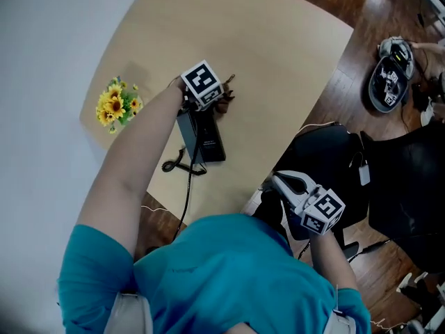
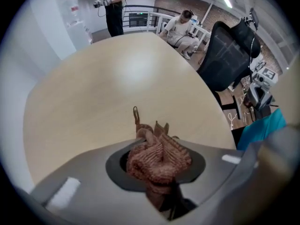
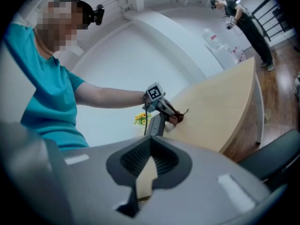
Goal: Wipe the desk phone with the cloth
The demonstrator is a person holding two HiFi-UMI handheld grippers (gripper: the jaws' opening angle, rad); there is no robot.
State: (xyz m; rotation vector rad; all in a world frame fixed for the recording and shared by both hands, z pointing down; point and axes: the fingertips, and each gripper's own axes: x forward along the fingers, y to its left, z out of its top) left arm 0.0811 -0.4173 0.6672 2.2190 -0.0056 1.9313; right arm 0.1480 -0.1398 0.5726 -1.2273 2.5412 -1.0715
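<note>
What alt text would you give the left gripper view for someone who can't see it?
The left gripper is shut on a bunched reddish-brown knitted cloth, seen close up. Beyond it stretches a pale wooden table, with a black office chair at its right edge and a standing person and a seated person far behind.

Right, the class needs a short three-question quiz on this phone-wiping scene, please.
1. True or false: the cloth lies loose on the table.
2. Where is the right gripper? A on the desk phone; B off the table, empty; C on the chair.
3. Fill in: yellow ___ stand at the table's edge.
Key: 1 false, the left gripper grips it at the desk phone; 2 B; 3 sunflowers.
</note>
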